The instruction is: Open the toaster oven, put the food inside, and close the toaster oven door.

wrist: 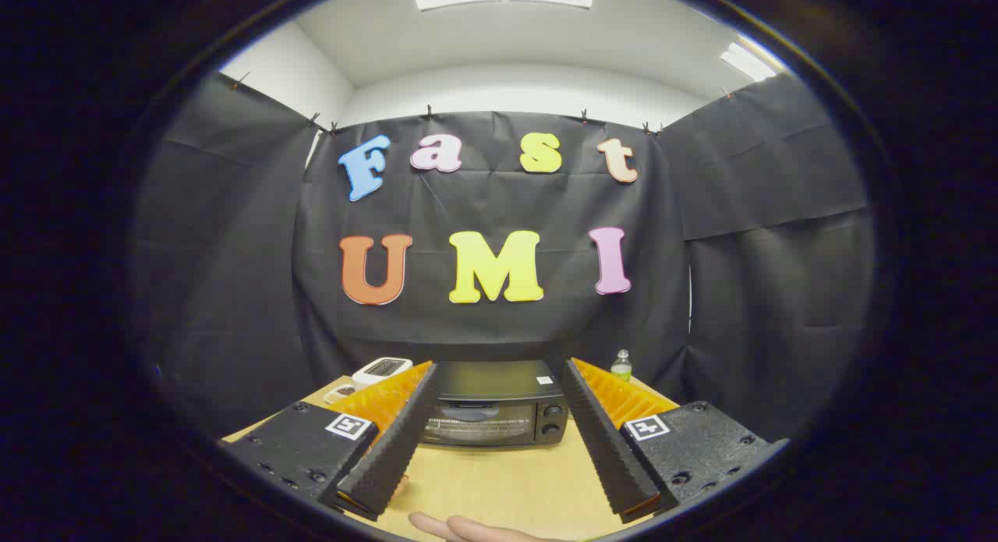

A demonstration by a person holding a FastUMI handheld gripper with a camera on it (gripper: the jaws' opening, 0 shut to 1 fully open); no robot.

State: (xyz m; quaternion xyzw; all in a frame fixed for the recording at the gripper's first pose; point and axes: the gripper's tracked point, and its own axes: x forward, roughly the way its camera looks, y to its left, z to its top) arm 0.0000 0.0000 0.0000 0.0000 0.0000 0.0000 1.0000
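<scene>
- The gripper (499, 437) is spread wide with nothing between its fingers; both fingers rise from the lower middle of the frame and flank the toaster oven (499, 405), which sits beyond them at the far side of the wooden table (507, 480), against the black cloth wall.
- The oven door looks closed, so opening it seems to be the step ahead. The handle is too small to make out here, so an approach aimed by guess could hit the glass or the two knobs at the right of the oven front rather than the handle.
- I cannot tell which thing is the food. A small dish (341, 391) in the lower left, partly hidden behind the left finger, holds something dark and may be it. A white device (382, 368) lies just beside the dish, so a reach there could knock one against the other.
- A bottle (621, 363) stands to the right of the oven, behind the right finger; a wide swing could tip it.
- A hand (468, 529) rests on the table at the bottom centre, below the fingers, and could get in the way of a low move.
</scene>
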